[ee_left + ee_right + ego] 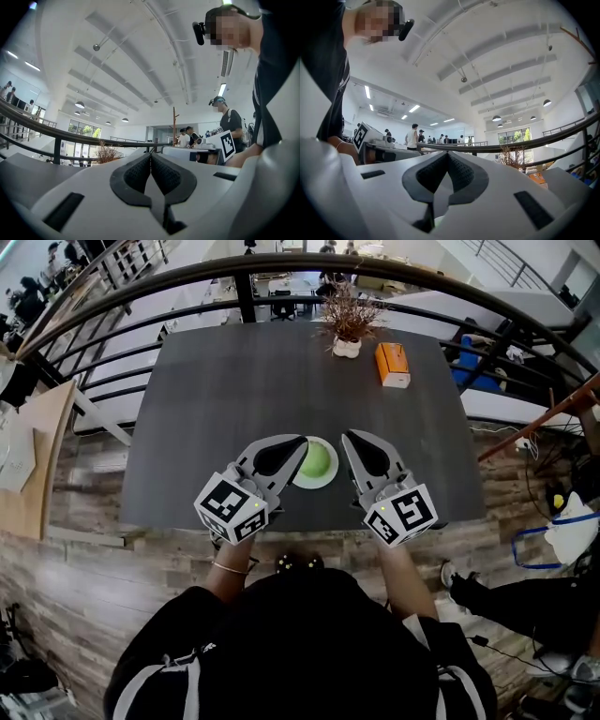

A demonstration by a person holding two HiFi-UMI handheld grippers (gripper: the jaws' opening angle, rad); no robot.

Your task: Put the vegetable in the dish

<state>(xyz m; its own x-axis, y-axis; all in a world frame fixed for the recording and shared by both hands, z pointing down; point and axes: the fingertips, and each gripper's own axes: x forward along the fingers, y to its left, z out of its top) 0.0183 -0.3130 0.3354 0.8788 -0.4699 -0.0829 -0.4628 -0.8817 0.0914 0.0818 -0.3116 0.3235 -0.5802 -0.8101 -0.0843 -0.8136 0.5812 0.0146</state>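
A round green vegetable (pixel 316 460) lies in a small white dish (pixel 320 484) near the front edge of the dark table (pixel 234 399). My left gripper (pixel 301 442) is held just left of the dish, its tip over the rim, jaws shut and empty. My right gripper (pixel 348 436) hangs just right of the dish, also shut with nothing in it. In the left gripper view the left gripper's pads (pixel 150 155) meet with no gap. The right gripper view shows the right gripper's pads (pixel 448 153) pressed together too. Both point level across the room.
A dried plant in a white pot (pixel 346 322) and an orange box (pixel 393 365) stand at the table's far edge. A black curved railing (pixel 281 266) runs behind the table. Cables and bags lie on the wooden floor at the right (pixel 562 521).
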